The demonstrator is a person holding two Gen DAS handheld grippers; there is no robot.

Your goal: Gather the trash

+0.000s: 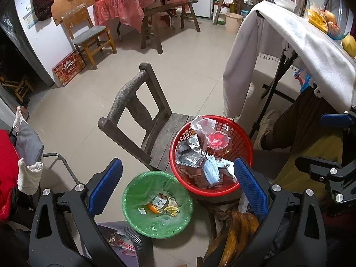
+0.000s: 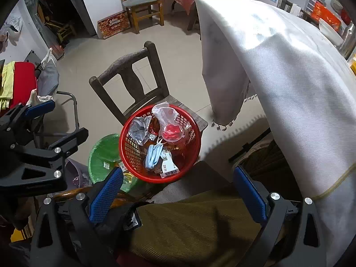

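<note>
Hovering left gripper (image 1: 178,187) fingers spread, right gripper (image 2: 178,191) tilted steeply downward, empty

Basket (image 1: 178,155) on seat of wooden chair (image 1: 138,111), holding face mask (image 1: 211,171), foil wrapper (image 1: 189,153), lidded cup (image 1: 218,141) and plastic bag (image 1: 203,124). Lined bin (image 1: 133,209) on floor just left of basket, scraps inside. Cloth-draped table (image 1: 311,51) right of chair.

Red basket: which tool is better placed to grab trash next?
Probably left. The left tool is open beside the red basket, near the blue mask. The right tool, also open, hangs short of it over the person's lap.
</note>
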